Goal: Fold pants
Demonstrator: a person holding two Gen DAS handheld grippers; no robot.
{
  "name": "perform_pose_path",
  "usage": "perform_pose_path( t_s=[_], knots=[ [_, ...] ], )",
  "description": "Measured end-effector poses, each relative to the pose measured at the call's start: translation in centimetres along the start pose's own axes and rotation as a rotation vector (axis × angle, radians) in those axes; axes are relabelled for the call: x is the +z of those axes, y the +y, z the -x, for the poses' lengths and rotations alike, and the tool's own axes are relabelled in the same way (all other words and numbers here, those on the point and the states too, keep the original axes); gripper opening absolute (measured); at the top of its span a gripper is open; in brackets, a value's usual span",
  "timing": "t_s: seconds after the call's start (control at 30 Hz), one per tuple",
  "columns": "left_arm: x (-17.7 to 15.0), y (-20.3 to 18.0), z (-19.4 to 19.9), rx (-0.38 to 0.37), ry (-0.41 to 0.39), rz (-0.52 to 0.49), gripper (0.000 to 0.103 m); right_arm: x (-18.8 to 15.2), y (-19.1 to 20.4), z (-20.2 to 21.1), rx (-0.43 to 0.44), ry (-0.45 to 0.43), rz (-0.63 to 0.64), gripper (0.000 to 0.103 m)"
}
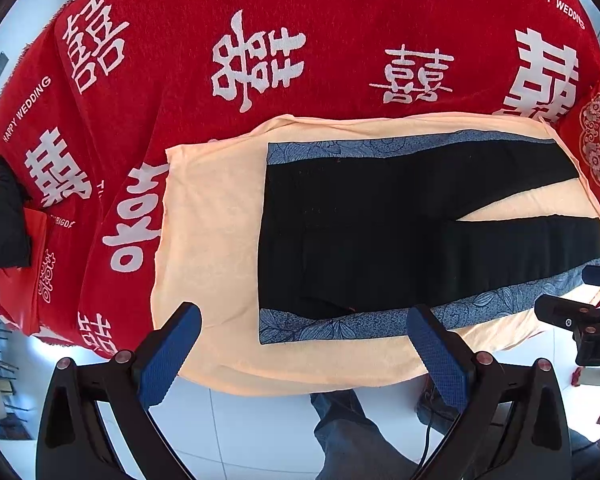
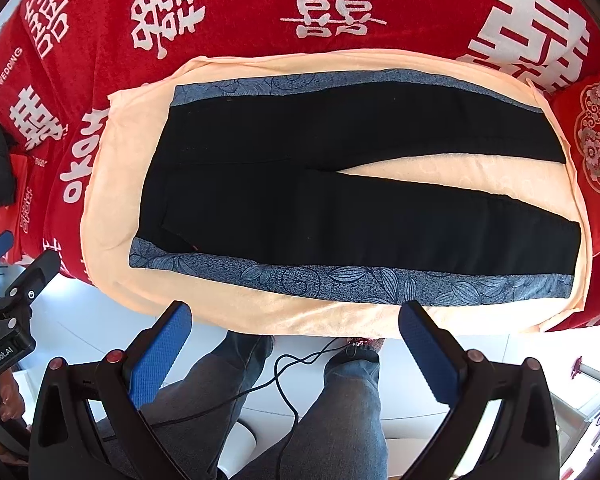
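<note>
Here pants (image 2: 340, 184) flat, unfolded; both tongs — left (image 1: 306, 356), right (image 2: 296, 352) — agape

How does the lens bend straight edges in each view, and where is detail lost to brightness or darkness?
Left wrist view: fisheye bows the peach towel edge outward; dark corners frame the picture; the white floor is nearly washed out. Right wrist view: the same curving on the red cloth; the black pants show almost no folds or texture; all is sharp, no motion blur.

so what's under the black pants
The pants lie flat on a peach towel, which shows all round and between the legs. Under that is a red cloth. What the cloth itself covers cannot be seen.
</note>
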State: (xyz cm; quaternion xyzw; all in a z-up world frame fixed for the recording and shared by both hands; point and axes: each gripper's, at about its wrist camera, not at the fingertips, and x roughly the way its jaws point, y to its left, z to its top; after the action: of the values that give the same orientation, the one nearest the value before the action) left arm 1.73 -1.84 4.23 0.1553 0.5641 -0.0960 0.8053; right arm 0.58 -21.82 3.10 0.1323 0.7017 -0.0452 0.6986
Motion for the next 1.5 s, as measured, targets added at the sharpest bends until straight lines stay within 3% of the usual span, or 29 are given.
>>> perform_pose_path(
  t_s=[0.63, 1.23, 1.5],
  knots=[
    [-0.3, 1.2, 0.3, 0.037, -0.02, 0.047, 0.103, 1.2, 1.8, -1.1, -0.019, -0.005, 0.086, 0.103],
    [-0.8, 1.5, 0.3, 0.048, -0.003, 0.074, 0.103, 1.3, 1.5, -1.1, 0.038, 0.011, 0.086, 0.103],
    [-2.5, 0.6, 0.7, 0.026, 0.026, 0.27, 0.103, 0.6, -3.5, 0.2, 0.17, -0.036, 0.026, 0.103]
  ],
)
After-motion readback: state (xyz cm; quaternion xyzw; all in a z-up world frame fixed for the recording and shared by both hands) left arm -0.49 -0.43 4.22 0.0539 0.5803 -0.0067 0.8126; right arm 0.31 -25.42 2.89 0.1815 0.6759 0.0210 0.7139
